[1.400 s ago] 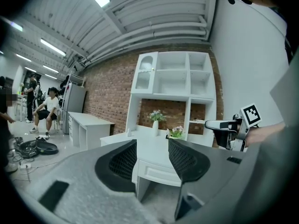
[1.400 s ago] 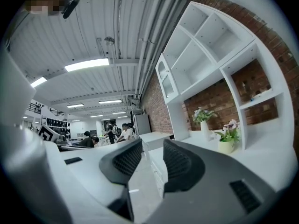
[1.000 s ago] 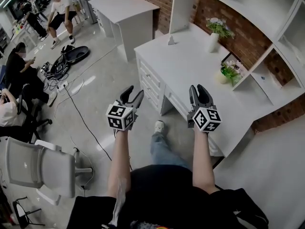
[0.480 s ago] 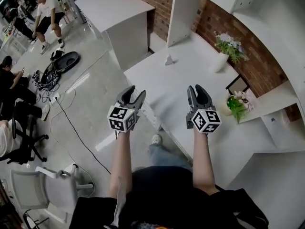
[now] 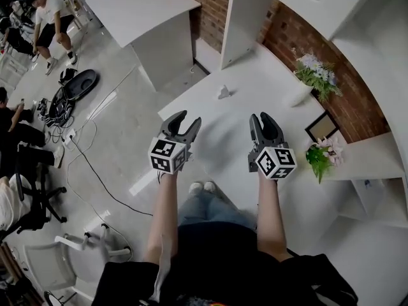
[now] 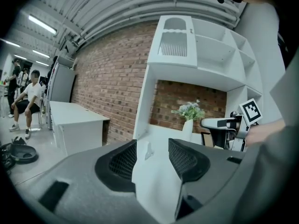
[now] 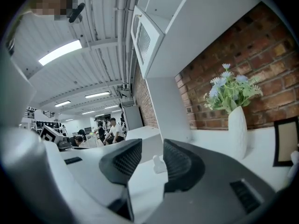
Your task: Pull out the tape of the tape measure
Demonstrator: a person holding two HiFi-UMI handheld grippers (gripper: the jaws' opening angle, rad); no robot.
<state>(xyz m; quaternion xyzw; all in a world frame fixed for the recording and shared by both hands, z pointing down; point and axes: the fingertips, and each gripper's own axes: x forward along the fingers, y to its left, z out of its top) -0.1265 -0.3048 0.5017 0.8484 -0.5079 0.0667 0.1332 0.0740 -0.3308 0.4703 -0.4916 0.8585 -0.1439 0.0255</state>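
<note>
Head view: both grippers are held out side by side at mid-frame above the near edge of a white desk (image 5: 255, 81). The left gripper (image 5: 183, 120) has its jaws spread with only air between them, and the right gripper (image 5: 261, 118) is the same (its own view shows the gap plainly). Just above them in the frame, alone on the desk, stands a small white object (image 5: 223, 92), too small to tell whether it is the tape measure. A white vase of flowers (image 5: 301, 93) stands at upper right.
</note>
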